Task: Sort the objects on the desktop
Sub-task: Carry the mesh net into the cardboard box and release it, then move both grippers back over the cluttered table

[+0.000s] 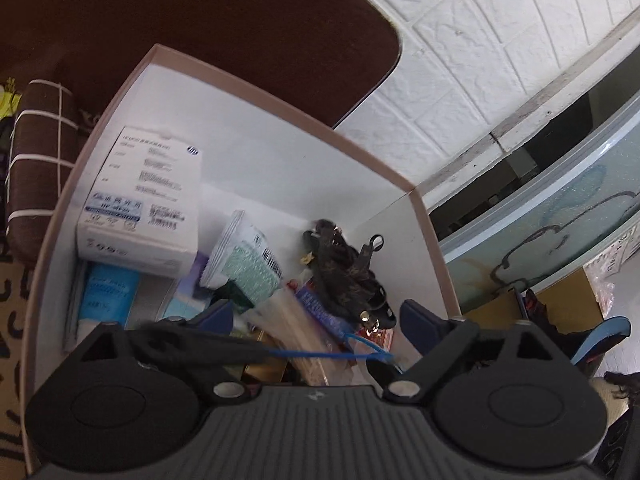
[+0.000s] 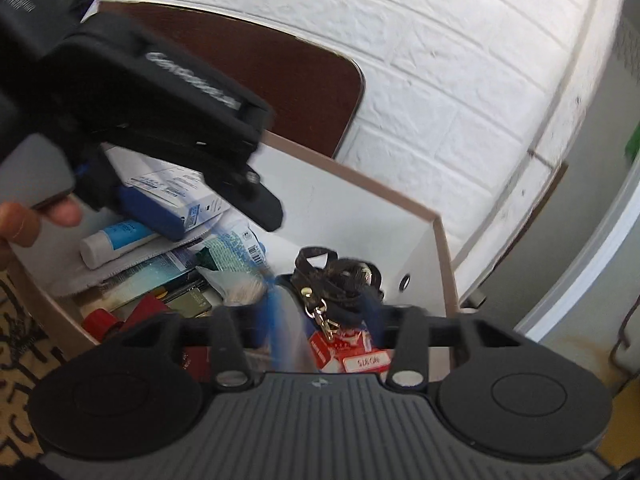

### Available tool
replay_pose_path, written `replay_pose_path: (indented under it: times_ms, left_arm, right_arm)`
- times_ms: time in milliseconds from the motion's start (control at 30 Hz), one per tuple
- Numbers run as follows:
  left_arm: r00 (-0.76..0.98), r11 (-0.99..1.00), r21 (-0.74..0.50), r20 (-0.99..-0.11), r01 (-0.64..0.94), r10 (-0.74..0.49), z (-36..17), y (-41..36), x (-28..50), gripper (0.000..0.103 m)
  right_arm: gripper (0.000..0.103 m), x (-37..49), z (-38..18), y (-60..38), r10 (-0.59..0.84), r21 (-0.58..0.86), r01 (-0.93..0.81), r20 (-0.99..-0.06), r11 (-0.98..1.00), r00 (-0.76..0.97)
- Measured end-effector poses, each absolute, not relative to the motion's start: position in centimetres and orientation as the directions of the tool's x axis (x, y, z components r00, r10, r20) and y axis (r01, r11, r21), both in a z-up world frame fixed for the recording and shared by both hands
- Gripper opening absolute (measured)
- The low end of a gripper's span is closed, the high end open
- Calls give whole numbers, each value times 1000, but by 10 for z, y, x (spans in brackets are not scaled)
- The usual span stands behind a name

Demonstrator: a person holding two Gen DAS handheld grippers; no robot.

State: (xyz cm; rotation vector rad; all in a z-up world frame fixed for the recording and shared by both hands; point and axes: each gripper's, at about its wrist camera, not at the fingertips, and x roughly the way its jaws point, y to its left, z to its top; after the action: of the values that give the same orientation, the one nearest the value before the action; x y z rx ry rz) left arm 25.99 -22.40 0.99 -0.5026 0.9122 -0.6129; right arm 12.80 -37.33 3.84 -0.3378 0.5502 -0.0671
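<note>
Patterned mat (image 1: 12,312) far left, then brown chair (image 1: 224,20). Open box (image 1: 256,88) mid-frame holds white carton (image 1: 144,200), green packet (image 1: 248,268), dark strap (image 1: 344,272). Left gripper (image 1: 316,316) wide open over box, nothing held. Right gripper (image 2: 312,320) half open, blurred, nothing pinched. White brick wall (image 1: 480,40) right.

Carton (image 1: 140,200) at the box's (image 1: 248,92) left, strap (image 1: 344,264) at its right, packet (image 1: 244,264) between.
</note>
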Motion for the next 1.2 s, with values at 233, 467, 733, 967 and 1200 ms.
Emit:
replay_pose_path:
  times_ms: [233, 467, 733, 967, 1200]
  left_arm:
    - [454, 730, -626, -585, 275, -672, 23, -210, 251, 97]
    - [451, 703, -639, -552, 311, -702, 39, -199, 230, 97]
    - [477, 669, -615, -479, 417, -737, 35, -180, 166, 99]
    - [595, 714, -548, -420, 435, -685, 29, -139, 108, 100]
    - [690, 795, -444, -417, 412, -591, 10, -94, 66, 100]
  right_arm:
    - [75, 111, 45, -371, -157, -312, -6, -494, 950, 855]
    - [79, 93, 51, -365, -153, -314, -9, -486, 949, 860]
    - [86, 59, 56, -341, -86, -115, 37, -454, 993, 887]
    - [86, 18, 50, -298, -62, -45, 47, -405, 998, 912]
    - [87, -1, 36, -245, 36, 29, -27, -404, 999, 914]
